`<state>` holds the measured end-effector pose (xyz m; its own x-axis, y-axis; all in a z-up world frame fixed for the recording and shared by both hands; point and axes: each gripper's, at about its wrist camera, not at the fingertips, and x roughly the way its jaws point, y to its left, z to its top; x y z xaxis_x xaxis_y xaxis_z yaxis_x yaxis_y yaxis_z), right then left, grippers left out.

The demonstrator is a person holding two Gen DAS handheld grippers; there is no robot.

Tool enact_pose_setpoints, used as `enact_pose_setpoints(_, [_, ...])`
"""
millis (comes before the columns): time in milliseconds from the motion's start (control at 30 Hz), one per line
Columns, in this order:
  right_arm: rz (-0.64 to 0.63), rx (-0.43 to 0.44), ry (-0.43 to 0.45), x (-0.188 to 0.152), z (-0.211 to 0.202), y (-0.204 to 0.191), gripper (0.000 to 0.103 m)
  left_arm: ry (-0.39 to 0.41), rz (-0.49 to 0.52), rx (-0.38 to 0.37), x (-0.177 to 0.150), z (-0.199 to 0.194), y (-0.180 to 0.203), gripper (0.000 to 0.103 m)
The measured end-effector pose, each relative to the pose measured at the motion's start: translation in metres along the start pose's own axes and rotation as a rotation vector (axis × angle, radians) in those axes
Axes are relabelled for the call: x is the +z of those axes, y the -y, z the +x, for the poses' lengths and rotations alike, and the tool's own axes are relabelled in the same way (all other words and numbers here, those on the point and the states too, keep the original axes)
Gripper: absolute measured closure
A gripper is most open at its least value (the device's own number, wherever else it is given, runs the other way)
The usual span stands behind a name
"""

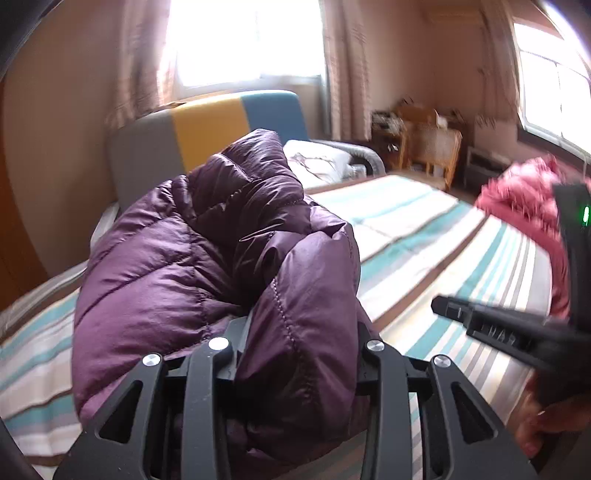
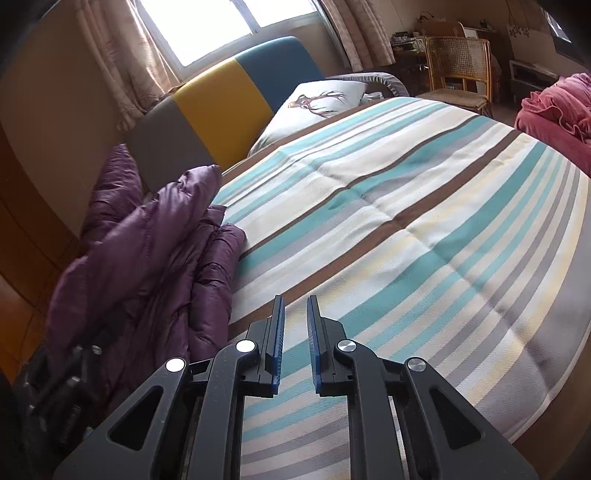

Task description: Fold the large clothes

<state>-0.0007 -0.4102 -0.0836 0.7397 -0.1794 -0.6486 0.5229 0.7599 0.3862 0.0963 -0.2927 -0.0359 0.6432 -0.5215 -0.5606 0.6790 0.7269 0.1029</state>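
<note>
Between left hand-held gripper (image 1: 295, 354) fingers, puffy quilted purple jacket (image 1: 207, 258)

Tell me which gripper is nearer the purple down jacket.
Left. The left gripper is clamped on the purple down jacket; the right gripper hangs open over the striped bedspread, beside the jacket.

**Home bedroom, lived-in**

Bedroom in a house or flat. Bed with a striped cover (image 2: 406, 206) in teal, brown, cream and grey fills most of the room; padded headboard (image 2: 221, 110) in grey, yellow and blue blocks; deer-print pillow (image 2: 321, 103) up against it. Curtains (image 2: 122, 66) hang beside a bright window (image 2: 229, 26). Cane-backed wooden chair (image 2: 458, 70) near a cluttered desk in the far corner. A second window (image 1: 554, 85) is on the right-hand wall.
</note>
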Motion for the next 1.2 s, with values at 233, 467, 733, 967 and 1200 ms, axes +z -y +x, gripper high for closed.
enact_pose_setpoints(233, [0.000, 0.000, -0.007, 0.001, 0.004, 0.001, 0.091, 0.020, -0.023, -0.109, 0.010, -0.008, 0.001, 0.031])
enact_pose_setpoints(467, [-0.019, 0.007, -0.007, 0.001, 0.003, -0.002, 0.091, 0.170, -0.217, -0.217, 0.016, -0.071, -0.045, 0.015])
enact_pose_setpoints(733, [-0.090, 0.069, 0.081, 0.020, -0.026, -0.032, 0.091, 0.183, -0.465, 0.099, -0.027, -0.081, -0.164, 0.025])
enact_pose_setpoints(967, [-0.279, 0.190, 0.140, 0.049, -0.050, -0.118, 0.091, 0.055, -0.362, -0.016, -0.043, -0.041, -0.151, 0.036])
enact_pose_setpoints(1200, [-0.517, 0.117, 0.022, 0.021, 0.000, -0.177, 0.091, 0.037, -0.310, 0.002, -0.041, -0.040, -0.130, 0.036])
